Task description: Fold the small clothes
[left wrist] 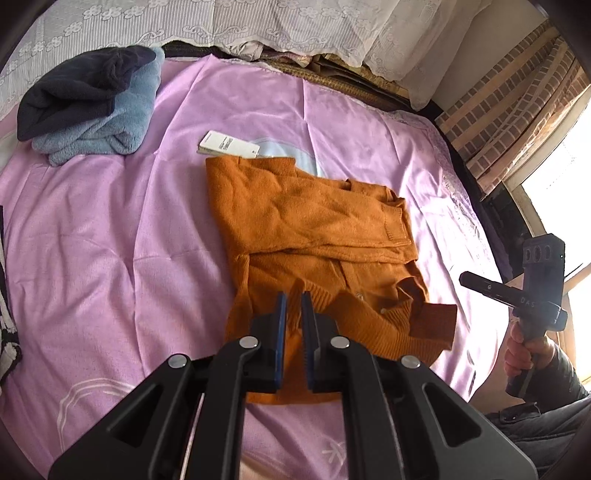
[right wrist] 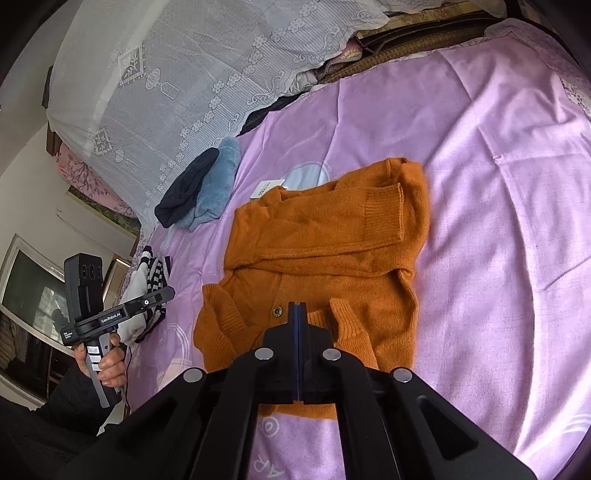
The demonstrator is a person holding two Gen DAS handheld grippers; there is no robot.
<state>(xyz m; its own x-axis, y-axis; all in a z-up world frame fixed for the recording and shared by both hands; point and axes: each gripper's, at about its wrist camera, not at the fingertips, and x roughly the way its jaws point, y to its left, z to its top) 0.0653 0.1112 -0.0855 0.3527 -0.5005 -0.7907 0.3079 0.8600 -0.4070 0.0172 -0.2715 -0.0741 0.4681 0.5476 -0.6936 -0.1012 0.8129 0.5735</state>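
Observation:
An orange knit cardigan (left wrist: 317, 243) lies partly folded on the pink bedsheet (left wrist: 110, 240), sleeves crossed over its body; it also shows in the right wrist view (right wrist: 325, 243). My left gripper (left wrist: 294, 299) hovers above the cardigan's near collar edge, jaws a narrow gap apart and empty. My right gripper (right wrist: 297, 306) is held above the cardigan's near edge by a button, jaws pressed together with nothing between them. A white tag (left wrist: 229, 145) lies by the cardigan's far end.
A folded pile of dark navy and light blue fleece (left wrist: 88, 103) sits at the far left. A striped black-and-white garment (right wrist: 151, 291) lies at the bed's left edge. Lace-covered bedding (left wrist: 221, 22) lines the far side. A window (left wrist: 561, 206) is at right.

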